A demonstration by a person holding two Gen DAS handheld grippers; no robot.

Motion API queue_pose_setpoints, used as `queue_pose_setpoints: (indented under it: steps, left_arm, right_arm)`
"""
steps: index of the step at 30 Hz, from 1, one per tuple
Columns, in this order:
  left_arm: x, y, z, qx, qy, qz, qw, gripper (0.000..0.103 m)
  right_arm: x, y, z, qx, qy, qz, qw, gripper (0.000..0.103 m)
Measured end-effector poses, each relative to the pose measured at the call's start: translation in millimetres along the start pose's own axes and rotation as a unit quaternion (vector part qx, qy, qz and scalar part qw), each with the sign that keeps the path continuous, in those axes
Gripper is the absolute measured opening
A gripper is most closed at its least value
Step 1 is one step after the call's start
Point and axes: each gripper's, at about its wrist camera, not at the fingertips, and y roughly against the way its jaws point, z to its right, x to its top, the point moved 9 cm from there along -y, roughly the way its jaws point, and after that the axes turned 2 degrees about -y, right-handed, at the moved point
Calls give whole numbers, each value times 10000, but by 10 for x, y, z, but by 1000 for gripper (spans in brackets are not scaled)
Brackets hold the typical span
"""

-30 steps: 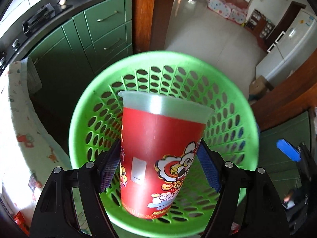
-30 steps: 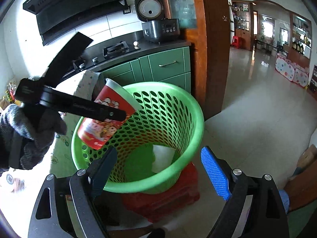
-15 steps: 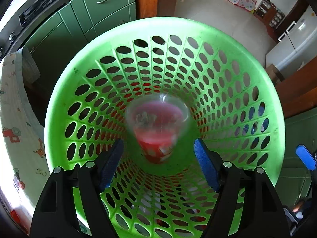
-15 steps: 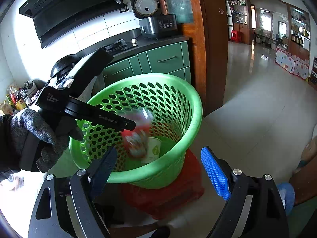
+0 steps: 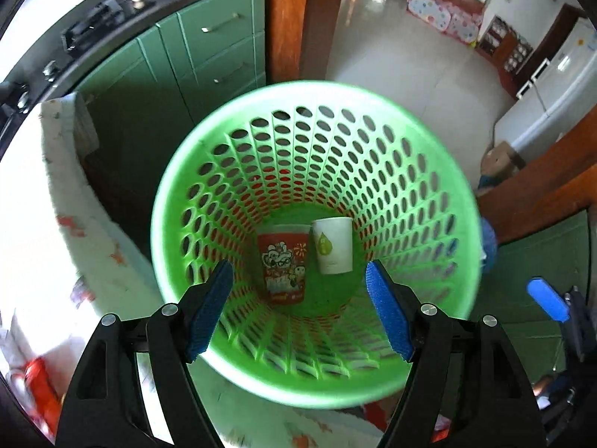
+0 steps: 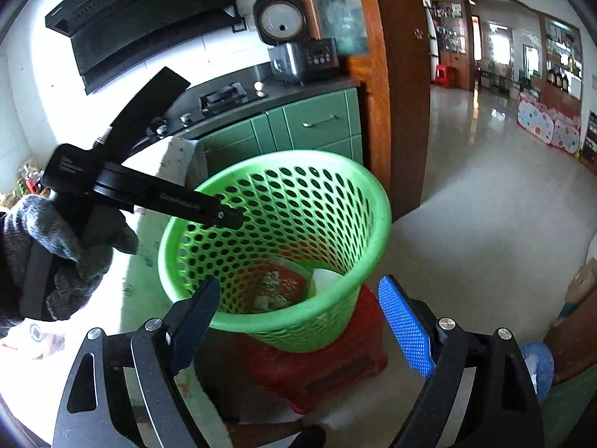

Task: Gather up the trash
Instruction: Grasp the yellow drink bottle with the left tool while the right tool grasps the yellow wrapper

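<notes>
Left wrist view, contents as found: my left gripper (image 5: pixel 298 283), black arms with blue ribbed pads, jaws apart with nothing between them, pointing steeply down over the mouth of a green plastic wastebasket (image 5: pixel 429 171). Basket: round, tapering, walls pierced all over with oval holes, smooth solid rim. On its floor, two items of trash lying side by side and touching: one red paper cup (image 5: pixel 285 265) with cartoon print and a pale rim, and one smaller white paper cup (image 5: pixel 334 246) bearing a green drop mark. Right wrist view: my right gripper (image 6: pixel 294 321), same build, jaws wide and empty, held nearer level in front of the basket. Same view shows the basket standing on a red plastic stool (image 6: pixel 335 369) of latticed moulding, on a glossy tiled floor (image 6: pixel 485 224). My gloved left hand (image 6: pixel 63 257), in grey knit, grips the left tool's handle at the basket's edge. Behind: green cabinet drawers (image 6: pixel 321 119) with metal bar handles, a dark countertop, and a grey rice cooker (image 6: pixel 298 56) with its round lid raised.
</notes>
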Motion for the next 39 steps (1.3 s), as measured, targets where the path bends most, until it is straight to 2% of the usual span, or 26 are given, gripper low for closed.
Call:
queue_pose_setpoints:
  steps: [12, 15, 20, 25, 29, 32, 39]
  left_arm:
    - [-673, 1295, -338, 3, 211, 1092, 9938, 73]
    - [-934, 1591, -493, -5, 232, 1310, 9911, 73]
    - [-1489, 1945, -794, 187, 101, 1541, 9878, 73]
    - [-2058, 2136, -1078, 234, -42, 1551, 9876, 74]
    - [-2487, 2145, -1187, 284, -297, 1365, 9898, 78]
    - [-2678, 2075, -1212, 341, -633, 1185, 9904, 82]
    - [-2913, 1797, -1241, 505, -1317, 727, 9873, 83]
  right_arm:
    - [-47, 340, -859, 528, 444, 42, 9976, 84]
    - [-64, 375, -1080, 646, 568, 15, 9963, 84]
    - [-115, 435, -1419, 852, 754, -27, 9935, 84]
    - [-169, 460, -1738, 962, 970, -98, 9906, 85]
    - [-200, 457, -1949, 1016, 1114, -130, 9885, 85]
    - [-229, 446, -2095, 1024, 1214, -170, 9872, 85]
    - [-253, 346, -2309, 1056, 1315, -334, 9851, 85]
